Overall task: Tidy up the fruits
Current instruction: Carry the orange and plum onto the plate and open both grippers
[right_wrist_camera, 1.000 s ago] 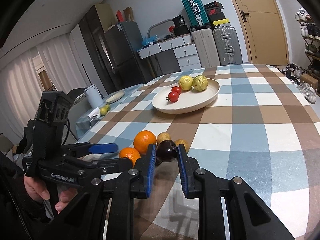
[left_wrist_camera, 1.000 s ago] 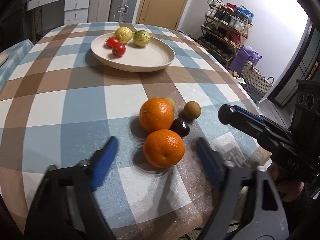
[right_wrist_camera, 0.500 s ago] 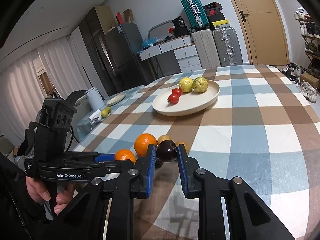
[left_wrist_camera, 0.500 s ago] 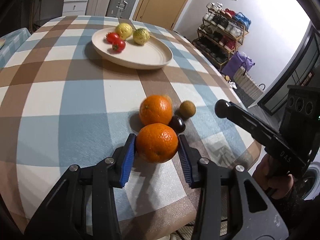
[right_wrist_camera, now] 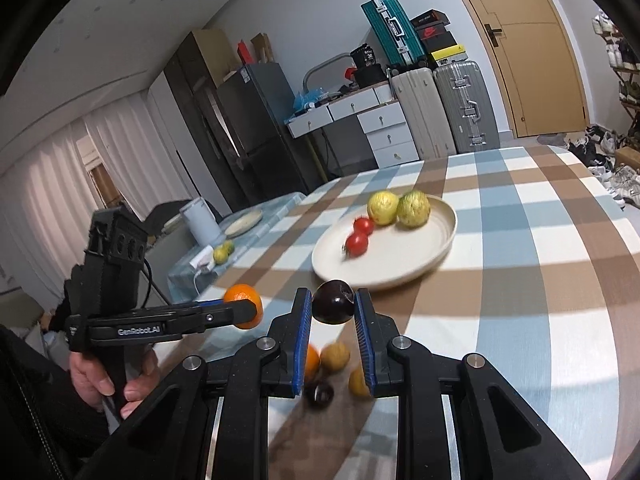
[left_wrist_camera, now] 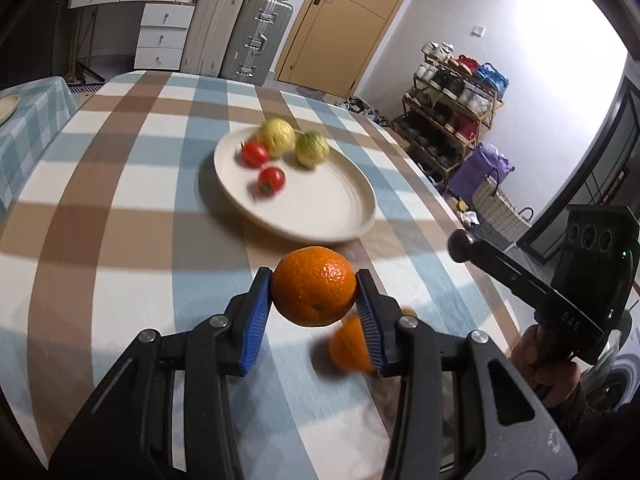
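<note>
An orange [left_wrist_camera: 314, 286] sits pinched between the two blue pads of the left gripper [left_wrist_camera: 314, 300], lifted clear of the checked tablecloth [left_wrist_camera: 120, 208]. Alongside it, a dark plum [right_wrist_camera: 334, 307] is squeezed between the blue pads of the right gripper [right_wrist_camera: 333, 320], also raised above the cloth. From the right wrist view the held orange shows again at the tip of the left gripper, just to the left of the plum.

Below the two grippers, near the table's near edge, the fruit left on the cloth lies in a loose cluster: a second orange [left_wrist_camera: 352, 350], a small tan fruit [right_wrist_camera: 335, 356], another dark plum [right_wrist_camera: 319, 394] and a yellowish fruit [right_wrist_camera: 358, 382], all blurred and partly hidden behind the gripper fingers.

Farther in, toward the middle of the table, stands a cream plate [left_wrist_camera: 320, 208]. On its far side rest a yellow fruit [left_wrist_camera: 277, 142] and a greenish-yellow fruit [left_wrist_camera: 312, 149] just beside each other, with two red tomatoes [left_wrist_camera: 272, 179] close in front of them. The near half of the plate is bare.

Beyond the table's far edge stand silver suitcases [left_wrist_camera: 256, 40] and a white chest of drawers [left_wrist_camera: 160, 34] against the wall, with a shoe rack [left_wrist_camera: 452, 120] off to the right.
</note>
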The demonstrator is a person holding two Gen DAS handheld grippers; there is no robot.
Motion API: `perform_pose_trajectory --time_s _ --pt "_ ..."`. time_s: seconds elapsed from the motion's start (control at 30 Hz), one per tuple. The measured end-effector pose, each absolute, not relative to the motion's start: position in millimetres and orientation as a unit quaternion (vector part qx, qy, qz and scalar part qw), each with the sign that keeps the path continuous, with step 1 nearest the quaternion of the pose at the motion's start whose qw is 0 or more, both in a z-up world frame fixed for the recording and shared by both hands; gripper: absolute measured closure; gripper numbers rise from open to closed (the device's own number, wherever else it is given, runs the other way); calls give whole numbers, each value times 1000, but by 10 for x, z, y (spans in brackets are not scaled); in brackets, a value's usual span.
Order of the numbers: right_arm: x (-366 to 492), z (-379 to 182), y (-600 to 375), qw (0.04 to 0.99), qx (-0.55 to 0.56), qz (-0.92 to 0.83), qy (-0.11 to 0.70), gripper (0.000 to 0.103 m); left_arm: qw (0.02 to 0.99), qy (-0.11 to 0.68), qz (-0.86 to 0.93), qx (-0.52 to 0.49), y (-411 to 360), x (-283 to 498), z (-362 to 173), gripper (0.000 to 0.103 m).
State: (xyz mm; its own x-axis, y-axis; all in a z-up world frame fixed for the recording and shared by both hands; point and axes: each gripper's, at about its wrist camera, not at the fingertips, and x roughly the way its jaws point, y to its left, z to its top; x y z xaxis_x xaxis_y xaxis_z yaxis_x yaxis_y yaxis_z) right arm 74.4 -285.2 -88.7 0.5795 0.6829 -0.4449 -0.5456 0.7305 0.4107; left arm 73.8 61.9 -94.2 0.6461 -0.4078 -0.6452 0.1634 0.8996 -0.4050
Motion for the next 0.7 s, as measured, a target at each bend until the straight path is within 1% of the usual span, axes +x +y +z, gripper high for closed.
perform_pose_trajectory --time_s 0.23,0.4,0.57,0.7 --pt "1227 -798 -2729 884 92 354 292 81 896 387 -148 -158 718 1256 -912 64" --pt "1621 -818 -2620 884 88 343 305 81 897 385 -136 -169 800 1601 -951 64" --pt "2076 -880 -2549 876 112 338 325 81 897 387 -126 -171 892 1924 -1031 64" --pt "2346 -923 -2362 866 102 349 344 81 894 394 -119 -176 950 2192 -1117 64"
